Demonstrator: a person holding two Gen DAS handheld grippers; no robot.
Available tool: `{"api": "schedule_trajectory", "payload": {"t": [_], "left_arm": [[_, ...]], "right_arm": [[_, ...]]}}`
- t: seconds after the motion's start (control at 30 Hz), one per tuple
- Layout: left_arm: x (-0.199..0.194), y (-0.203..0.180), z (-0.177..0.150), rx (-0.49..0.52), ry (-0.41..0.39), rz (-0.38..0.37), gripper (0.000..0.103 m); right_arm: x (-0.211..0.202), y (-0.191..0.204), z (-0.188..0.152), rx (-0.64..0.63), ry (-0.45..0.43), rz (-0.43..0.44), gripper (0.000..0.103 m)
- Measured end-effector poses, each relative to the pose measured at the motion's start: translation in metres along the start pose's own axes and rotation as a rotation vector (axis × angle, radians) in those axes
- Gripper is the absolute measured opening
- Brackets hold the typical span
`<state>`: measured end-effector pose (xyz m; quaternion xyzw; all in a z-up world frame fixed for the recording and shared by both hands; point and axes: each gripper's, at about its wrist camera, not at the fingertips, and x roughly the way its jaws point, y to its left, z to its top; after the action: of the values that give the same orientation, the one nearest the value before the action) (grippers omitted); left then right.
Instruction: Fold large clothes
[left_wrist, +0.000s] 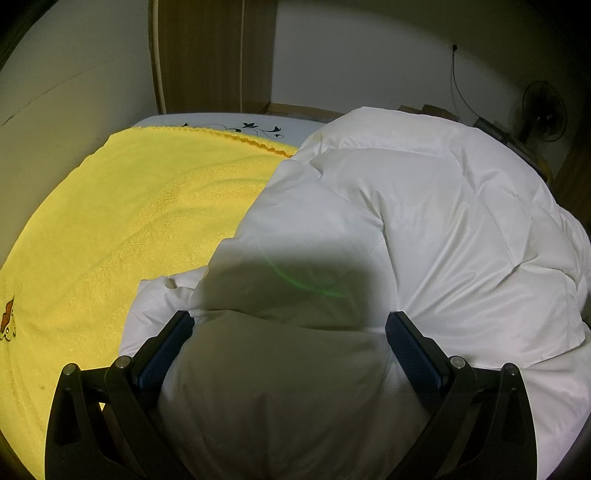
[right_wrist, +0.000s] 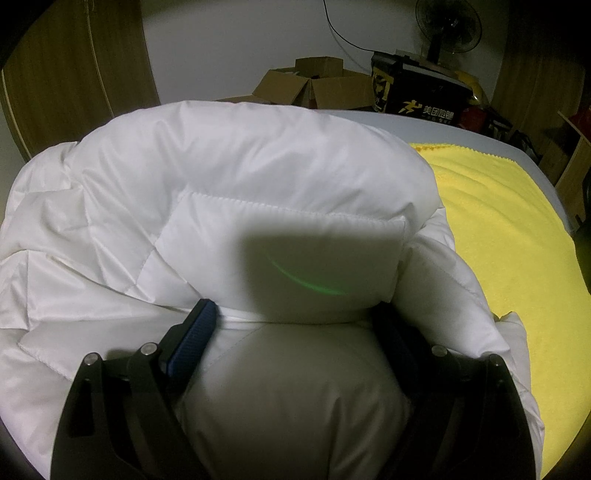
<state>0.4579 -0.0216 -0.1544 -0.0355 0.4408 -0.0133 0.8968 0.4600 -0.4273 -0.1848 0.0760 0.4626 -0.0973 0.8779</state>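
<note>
We find the white down jacket (left_wrist: 424, 206) bundled on the yellow towel (left_wrist: 110, 229) that covers the bed, with bare towel showing on either side of it. In the left wrist view, a sleeve or side panel lies folded across the body, so we judge the fold to be partly made; the garment is still bulky and uneven, and we expect further folds and flattening to remain. The left gripper (left_wrist: 290, 325) stands wide, a thick puffed roll of jacket filling the space between its blue pads (left_wrist: 166, 350); we read this as a grip on that roll. In the right wrist view, the right gripper (right_wrist: 295, 317) is likewise spread wide around a padded fold, the left pad (right_wrist: 192, 336) pressing the fabric, the other finger sunk in shadow.
</note>
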Motion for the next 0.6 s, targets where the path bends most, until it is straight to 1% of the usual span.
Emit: {"api": "schedule_trajectory", "payload": {"t": [0.6], "left_arm": [[0.0002, 0.0, -0.0002, -0.001, -0.001, 0.001, 0.103]], "right_arm": [[0.0008, 0.0003, -0.0012, -0.001, -0.001, 0.0, 0.087]]}}
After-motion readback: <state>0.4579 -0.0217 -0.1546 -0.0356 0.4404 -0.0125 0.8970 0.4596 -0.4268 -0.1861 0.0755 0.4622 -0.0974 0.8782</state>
